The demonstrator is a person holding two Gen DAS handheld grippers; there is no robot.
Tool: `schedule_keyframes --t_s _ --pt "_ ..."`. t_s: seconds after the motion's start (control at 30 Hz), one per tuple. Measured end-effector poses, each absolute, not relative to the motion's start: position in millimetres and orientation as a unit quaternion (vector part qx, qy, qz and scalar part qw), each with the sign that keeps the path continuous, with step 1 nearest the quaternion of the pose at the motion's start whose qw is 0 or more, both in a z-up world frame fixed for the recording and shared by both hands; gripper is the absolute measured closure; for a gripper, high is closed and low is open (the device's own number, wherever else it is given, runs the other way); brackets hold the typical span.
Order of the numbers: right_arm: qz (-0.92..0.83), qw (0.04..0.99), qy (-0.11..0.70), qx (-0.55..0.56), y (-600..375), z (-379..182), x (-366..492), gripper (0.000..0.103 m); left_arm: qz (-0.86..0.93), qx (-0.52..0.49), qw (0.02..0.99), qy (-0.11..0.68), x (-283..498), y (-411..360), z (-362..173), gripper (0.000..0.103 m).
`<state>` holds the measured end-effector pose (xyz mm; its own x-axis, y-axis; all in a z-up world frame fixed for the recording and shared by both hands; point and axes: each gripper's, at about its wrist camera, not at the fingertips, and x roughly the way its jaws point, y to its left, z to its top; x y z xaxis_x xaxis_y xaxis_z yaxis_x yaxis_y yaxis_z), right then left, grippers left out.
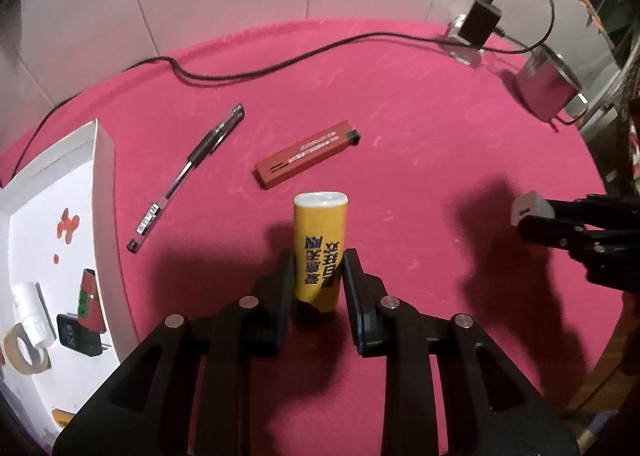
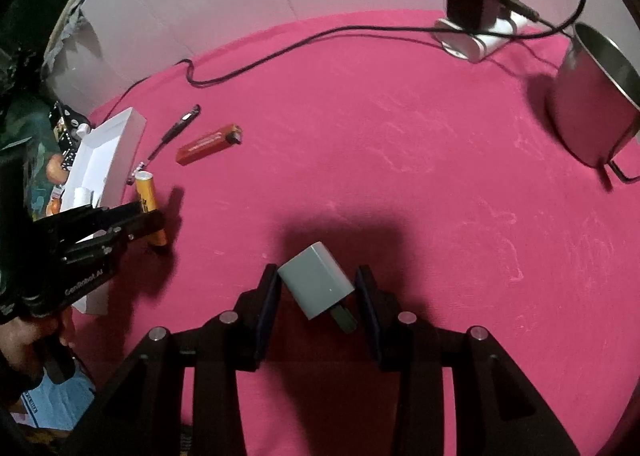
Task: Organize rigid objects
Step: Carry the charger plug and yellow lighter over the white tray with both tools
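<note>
Two pairs of tongs each grip one thing above a desk covered in magenta cloth.

In the left wrist view, the left tongs are clamped on a yellow cylindrical tube with a white cap and dark printed characters down its side; both pads press its lower half and it stands nearly upright between them. Beyond it on the cloth lie a flat red rectangular lighter-shaped case with pale lettering and a clear ballpoint pen with a black grip, well apart from each other. At the left edge stands a white open box holding a roll of tape, a white tube, a black plug and a red item. A steel mug sits far right, near a black cable.

In the right wrist view, the right tongs hold a grey rectangular charger plug, tilted, its metal prongs pointing down toward the camera. The yellow tube shows at the left in the other tongs, just beside the white box.
</note>
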<state>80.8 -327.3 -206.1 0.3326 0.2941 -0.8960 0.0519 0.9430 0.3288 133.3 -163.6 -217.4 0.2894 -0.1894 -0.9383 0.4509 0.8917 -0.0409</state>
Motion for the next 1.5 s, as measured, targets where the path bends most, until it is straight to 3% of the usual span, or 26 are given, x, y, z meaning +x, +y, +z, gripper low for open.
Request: schedule_keyframes --t_s 0.9,1.5 --pt "0.119 0.819 0.546 0.132 -250 -169 88 0.065 -0.178 0.046 0.835 0.519 94 -81 -151 0.083" --pt "0.210 0.811 0.542 0.067 -141 -152 109 0.065 -0.057 -0.031 0.862 0.503 65 54 -131 0.083"
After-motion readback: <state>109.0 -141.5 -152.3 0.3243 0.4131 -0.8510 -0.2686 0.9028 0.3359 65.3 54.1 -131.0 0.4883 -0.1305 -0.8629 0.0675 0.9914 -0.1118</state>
